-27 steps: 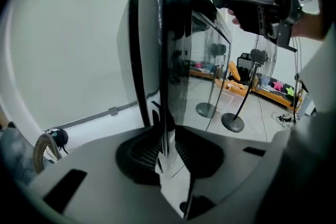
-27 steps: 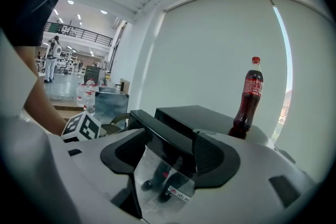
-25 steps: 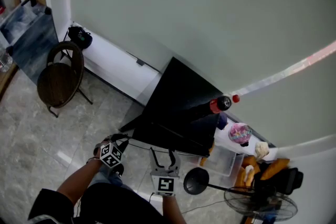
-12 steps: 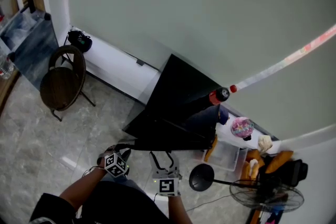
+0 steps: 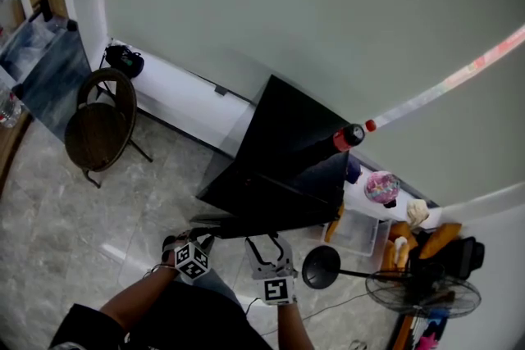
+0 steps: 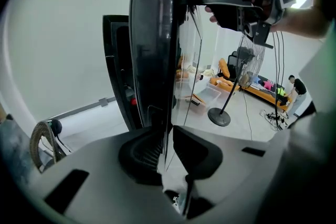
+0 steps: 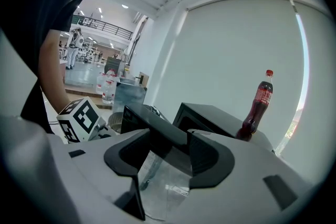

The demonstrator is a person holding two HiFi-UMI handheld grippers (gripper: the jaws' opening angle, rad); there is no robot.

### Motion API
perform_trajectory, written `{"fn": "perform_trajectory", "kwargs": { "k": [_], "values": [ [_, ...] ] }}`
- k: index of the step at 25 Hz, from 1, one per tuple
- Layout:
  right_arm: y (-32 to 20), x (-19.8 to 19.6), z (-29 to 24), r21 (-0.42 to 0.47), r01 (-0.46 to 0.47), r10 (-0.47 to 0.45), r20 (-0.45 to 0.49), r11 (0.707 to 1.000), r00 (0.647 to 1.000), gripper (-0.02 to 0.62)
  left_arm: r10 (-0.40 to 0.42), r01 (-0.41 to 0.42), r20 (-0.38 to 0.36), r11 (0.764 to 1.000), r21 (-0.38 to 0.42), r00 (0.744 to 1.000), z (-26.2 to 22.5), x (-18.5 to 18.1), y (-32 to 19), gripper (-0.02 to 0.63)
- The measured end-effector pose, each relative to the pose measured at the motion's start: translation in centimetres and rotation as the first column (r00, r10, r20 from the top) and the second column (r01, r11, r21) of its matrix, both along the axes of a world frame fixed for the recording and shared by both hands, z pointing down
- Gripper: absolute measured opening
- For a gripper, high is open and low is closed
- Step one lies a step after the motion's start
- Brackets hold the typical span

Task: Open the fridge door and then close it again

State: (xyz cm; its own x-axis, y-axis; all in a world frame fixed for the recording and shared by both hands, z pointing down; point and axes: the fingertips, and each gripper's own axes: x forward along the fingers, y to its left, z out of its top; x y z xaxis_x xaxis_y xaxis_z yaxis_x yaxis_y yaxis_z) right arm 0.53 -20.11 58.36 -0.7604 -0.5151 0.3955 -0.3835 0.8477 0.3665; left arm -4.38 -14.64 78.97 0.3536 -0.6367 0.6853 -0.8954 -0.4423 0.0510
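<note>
Facing a broad pale wall [image 5: 287, 4] with a white ledge [image 5: 176, 98] along its foot, over a glossy grey marbled floor [image 5: 49, 209]. In the right gripper view, far behind, a brightly lit hall [image 7: 94, 55]. Against the wall, on the floor, a low black fridge [image 5: 291, 135], its glass door [image 6: 155, 50] swung open toward the person. Left of it, a round-backed chair [image 5: 98, 127] by the ledge; right of it, a fan [image 5: 422, 295] amid clutter. Upright at the fridge's right corner, a red-capped bottle [image 5: 346, 137]. Left claw [image 6: 165, 141] clenched on the door's edge, pads against both faces. Right claw [image 7: 168, 144] straddling the door's top edge, having just been closing, pads not plainly pressing on it: released for now.
</note>
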Motion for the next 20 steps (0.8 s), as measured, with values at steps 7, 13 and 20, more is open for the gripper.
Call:
{"fn": "perform_trajectory", "kwargs": {
  "k": [7,13,20],
  "values": [
    [1.5,1.0,0.2,0.001,0.03,-0.03,0.018,1.0,0.999,0.224,0.016,-0.015,0.025,1.0,-0.019,1.0,0.4,1.5,2.0,0.057],
    [2.3,2.0,0.3,0.012,0.128,-0.128,0.026,0.992,0.991,0.219,-0.099,0.101,0.046,0.994,-0.039,0.994,0.6,2.8,3.0,0.057],
    [4.5,4.3,0.2,0.004,0.257,-0.256,0.068,0.966,0.964,0.221,-0.24,0.244,0.07,0.969,-0.049,0.968,0.6,5.5,5.5,0.06]
  ]
}}
